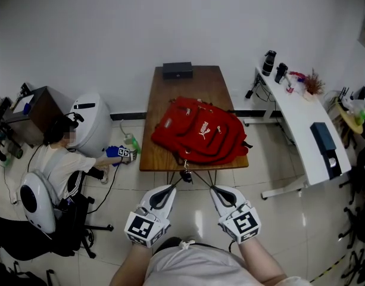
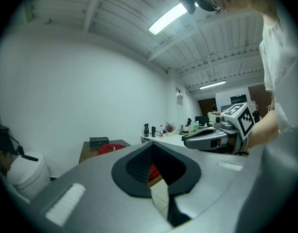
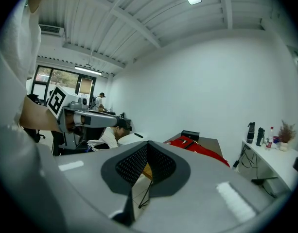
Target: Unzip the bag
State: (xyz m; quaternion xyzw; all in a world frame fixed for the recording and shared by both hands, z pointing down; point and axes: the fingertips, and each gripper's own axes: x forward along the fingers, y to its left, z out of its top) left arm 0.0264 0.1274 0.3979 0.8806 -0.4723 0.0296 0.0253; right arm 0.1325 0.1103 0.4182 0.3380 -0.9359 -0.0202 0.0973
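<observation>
Forearms (image 1: 258, 260) low by my waist, reaching forward; claws side by side, pointing about level at surface (image 1: 170, 94). Left claw (image 1: 169, 190): jaws together at tips, nothing between. Right claw (image 1: 217, 190): also closed, empty. Red backpack (image 1: 200, 130) lies on surface ahead of both claws, untouched. Its dark zipper pulls (image 1: 186, 174) hang over near edge, between claw tips and just ahead. White Puma logo on backpack front. Black box (image 1: 177, 70) beyond backpack, at far end.
</observation>
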